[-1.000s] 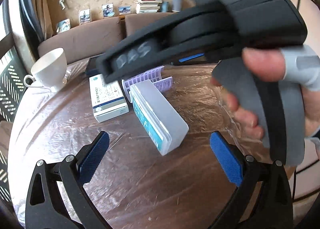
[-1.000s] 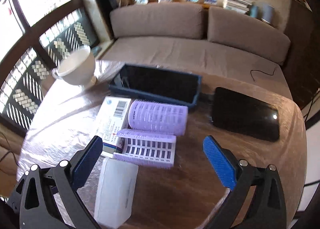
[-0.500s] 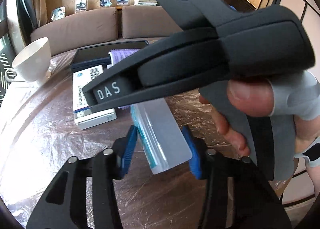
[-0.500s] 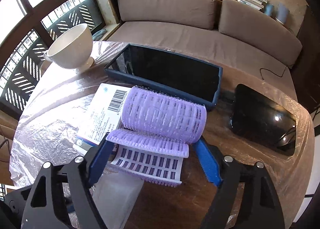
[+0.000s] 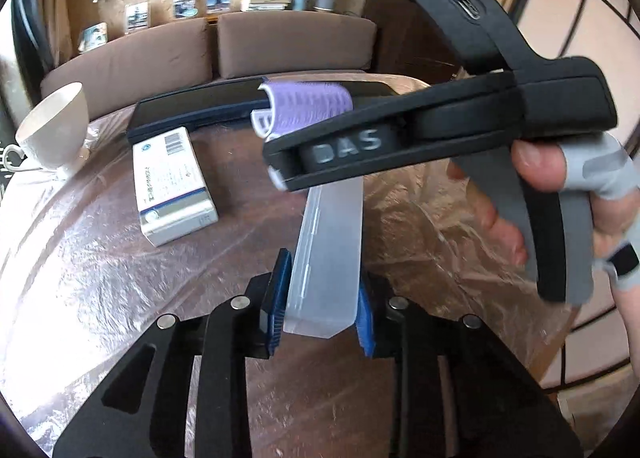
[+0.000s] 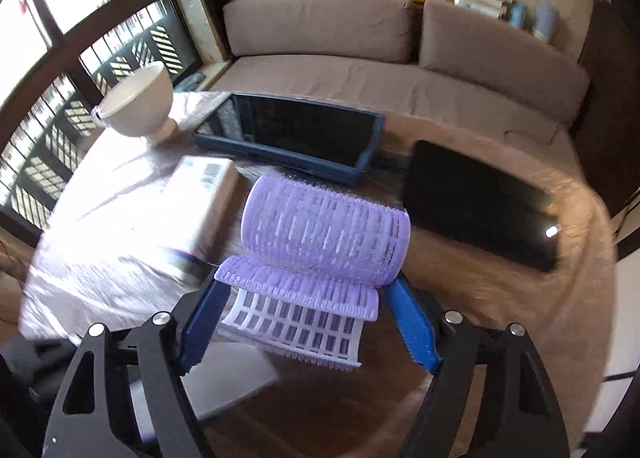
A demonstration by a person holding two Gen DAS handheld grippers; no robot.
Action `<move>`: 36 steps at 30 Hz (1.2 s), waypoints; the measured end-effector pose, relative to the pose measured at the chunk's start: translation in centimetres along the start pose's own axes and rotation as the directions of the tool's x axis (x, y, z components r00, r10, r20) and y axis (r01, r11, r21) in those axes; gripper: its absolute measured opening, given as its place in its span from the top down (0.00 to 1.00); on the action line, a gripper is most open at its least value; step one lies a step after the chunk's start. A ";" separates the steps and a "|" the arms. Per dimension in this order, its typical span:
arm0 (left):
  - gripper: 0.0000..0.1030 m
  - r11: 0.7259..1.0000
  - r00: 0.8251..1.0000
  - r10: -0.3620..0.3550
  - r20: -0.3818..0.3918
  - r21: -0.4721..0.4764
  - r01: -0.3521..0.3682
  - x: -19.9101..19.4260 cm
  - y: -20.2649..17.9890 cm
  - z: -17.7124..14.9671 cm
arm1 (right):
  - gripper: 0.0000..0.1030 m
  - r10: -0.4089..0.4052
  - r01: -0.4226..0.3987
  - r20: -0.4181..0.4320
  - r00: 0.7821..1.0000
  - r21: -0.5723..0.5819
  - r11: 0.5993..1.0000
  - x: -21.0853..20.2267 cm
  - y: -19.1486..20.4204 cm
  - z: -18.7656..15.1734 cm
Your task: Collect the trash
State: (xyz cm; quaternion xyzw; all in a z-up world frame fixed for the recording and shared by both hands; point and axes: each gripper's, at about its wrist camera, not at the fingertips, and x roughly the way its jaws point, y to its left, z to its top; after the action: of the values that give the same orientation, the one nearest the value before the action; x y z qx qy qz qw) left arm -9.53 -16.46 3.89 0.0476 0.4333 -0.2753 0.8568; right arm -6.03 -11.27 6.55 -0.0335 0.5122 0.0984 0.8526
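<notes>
My left gripper (image 5: 322,300) is shut on a frosted white plastic case (image 5: 330,254) and holds it tilted above the table. My right gripper (image 6: 308,318) is shut on a purple hair roller (image 6: 320,246), lifted off the table; the roller also shows in the left wrist view (image 5: 308,108), behind the right gripper's black body (image 5: 420,138). A white medicine box (image 5: 172,182) lies on the foil-covered table (image 5: 100,282), and shows in the right wrist view (image 6: 192,210) too. A dark blue tray (image 6: 292,138) sits at the table's far side.
A white cup (image 6: 138,104) stands at the far left of the table. A black glossy device (image 6: 480,204) lies at the right. A brown sofa (image 6: 360,42) runs behind the table. A window with a lattice (image 6: 60,106) is at the left.
Both grippers have shut: the left on the white case, the right on the purple roller. Both things have come up off the table.
</notes>
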 end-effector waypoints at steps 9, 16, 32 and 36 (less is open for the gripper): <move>0.69 1.000 1.000 0.011 0.000 -0.017 -0.011 -0.5 0.1 -0.9 | 0.16 -0.073 0.073 -0.011 0.997 0.063 0.995 -0.4 -2.3 -2.3; 0.69 0.999 0.999 0.038 0.006 -0.036 -0.038 -0.6 0.9 -0.7 | 0.30 -0.111 0.111 0.005 0.994 0.051 0.993 0.3 -1.1 -4.5; 0.69 0.999 0.998 0.027 0.064 -0.038 -0.024 -2.9 0.9 -0.5 | 0.30 -0.056 0.063 0.038 0.998 -0.209 0.976 -3.4 3.4 -7.5; 0.69 0.998 0.998 0.008 0.064 -0.056 -0.005 -2.8 1.2 -0.6 | 0.30 0.021 -0.011 0.042 0.999 -0.235 0.972 -4.2 4.1 -8.3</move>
State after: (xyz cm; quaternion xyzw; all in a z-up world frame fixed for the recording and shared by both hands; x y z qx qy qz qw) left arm -10.66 -14.08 5.52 0.0162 0.4128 -0.2616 0.8723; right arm -15.98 -9.10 6.47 -0.1276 0.4784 0.1656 0.8529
